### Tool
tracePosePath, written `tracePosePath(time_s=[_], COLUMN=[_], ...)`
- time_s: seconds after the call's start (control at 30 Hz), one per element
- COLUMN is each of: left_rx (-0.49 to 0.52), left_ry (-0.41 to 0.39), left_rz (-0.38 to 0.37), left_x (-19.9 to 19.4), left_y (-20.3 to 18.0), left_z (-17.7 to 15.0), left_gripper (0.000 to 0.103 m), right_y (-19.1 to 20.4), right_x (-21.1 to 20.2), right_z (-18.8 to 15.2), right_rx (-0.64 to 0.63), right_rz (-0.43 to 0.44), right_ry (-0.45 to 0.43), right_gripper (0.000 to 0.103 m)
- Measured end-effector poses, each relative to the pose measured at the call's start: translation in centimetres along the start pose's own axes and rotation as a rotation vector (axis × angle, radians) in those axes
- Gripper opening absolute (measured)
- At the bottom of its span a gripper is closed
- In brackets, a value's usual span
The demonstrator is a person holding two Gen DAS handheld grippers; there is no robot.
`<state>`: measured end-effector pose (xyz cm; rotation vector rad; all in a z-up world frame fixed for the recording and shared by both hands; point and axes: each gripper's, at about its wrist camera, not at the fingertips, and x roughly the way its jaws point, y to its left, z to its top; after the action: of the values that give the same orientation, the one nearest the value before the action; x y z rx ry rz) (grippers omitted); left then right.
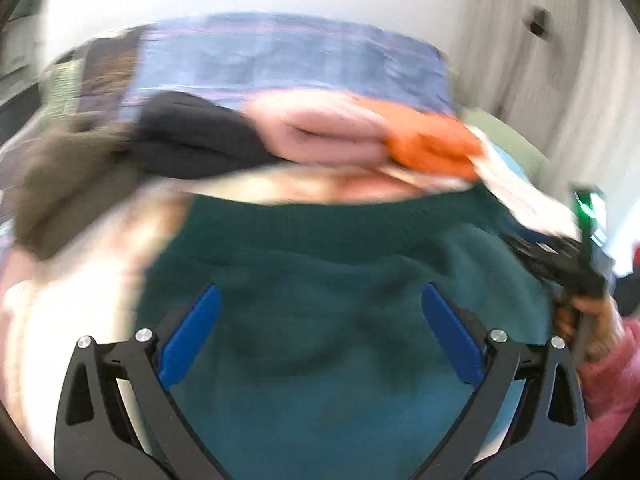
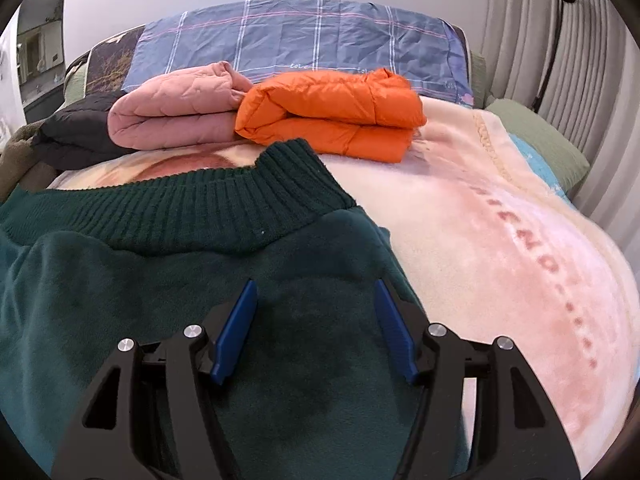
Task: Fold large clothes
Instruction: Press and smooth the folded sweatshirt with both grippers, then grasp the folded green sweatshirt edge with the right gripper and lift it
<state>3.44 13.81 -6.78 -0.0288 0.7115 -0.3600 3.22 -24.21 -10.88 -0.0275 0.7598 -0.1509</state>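
The green sweater (image 2: 180,280) lies spread on the blanket (image 2: 500,240) of the bed, in front of folded jackets. Both the left gripper (image 1: 318,336) and right gripper (image 2: 316,328) hover over it, jaws apart, holding nothing. It looks like a pause between folds; next each must pinch an edge.

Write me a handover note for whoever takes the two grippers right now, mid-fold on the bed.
Left gripper: open, nothing between its blue pads, above the dark green fleece sweater.
Right gripper: open, over the same sweater near its ribbed knit collar, gripping nothing.
Sweater lies spread on the pale pink plush blanket, collar toward the pillows.
Done: folded orange puffer jacket, folded dusty pink quilted garment and a black garment lined up behind it.
Left: the green sweater looks unfinished; fold it and set it with the others.
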Motion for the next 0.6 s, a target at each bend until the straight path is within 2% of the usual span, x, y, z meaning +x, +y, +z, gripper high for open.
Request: tracePosePath(time_s=[0.07,0.1,0.2,0.27,0.33,0.4,0.43,0.47,0.53,0.6], left_rx=[-0.041,-0.072,-0.192,-0.263,-0.308,-0.311,-0.308,-0.312,-0.325,-0.335], left_ry=[-0.021,-0.022,0.021,0.068,0.125,0.184,0.204,0.215,0.215,0.222], left_rz=[0.063,0.063,-0.056,-0.146,-0.223,-0.229,-0.241,-0.291,-0.339,-0.382], left_x=[-1.0,-1.2,0.3,2.3,4.6,6.7,7.4,8.1,8.9,9.8], left_y=[3.1,5.1,9.8,11.7,13.0,13.6,13.8,14.3,15.2,15.8], left_z=[0.4,0.5,0.5,0.2,-0.8,-1.6,-1.9,-2.2,-2.2,-2.2], left_gripper=[0.101,0.101,0.101,0.101,0.101,0.101,0.101,0.101,0.101,0.101], right_y=[0.6,1.2,5.0,8.0,11.9,16.0,17.7,19.2,23.1,25.9], right_x=[-2.3,-3.7,-8.5,-10.9,-13.0,-14.5,-14.9,-15.0,-15.2,-15.5], right_z=[0.5,0.7,1.0,0.6,-0.6,-2.6,-3.5,-4.4,-6.7,-8.0], right_rx=[-0.020,-0.039,-0.157,-0.247,-0.369,-0.506,-0.569,-0.629,-0.789,-0.870], right_rz=[-0.016,-0.013,0.067,0.141,0.275,0.410,0.448,0.471,0.486,0.531], right_ry=[-0.059,-0.096,-0.216,-0.259,-0.264,-0.243,-0.231,-0.221,-0.224,-0.226], right_gripper=[0.070,0.071,0.076,0.080,0.080,0.080,0.080,0.080,0.080,0.080])
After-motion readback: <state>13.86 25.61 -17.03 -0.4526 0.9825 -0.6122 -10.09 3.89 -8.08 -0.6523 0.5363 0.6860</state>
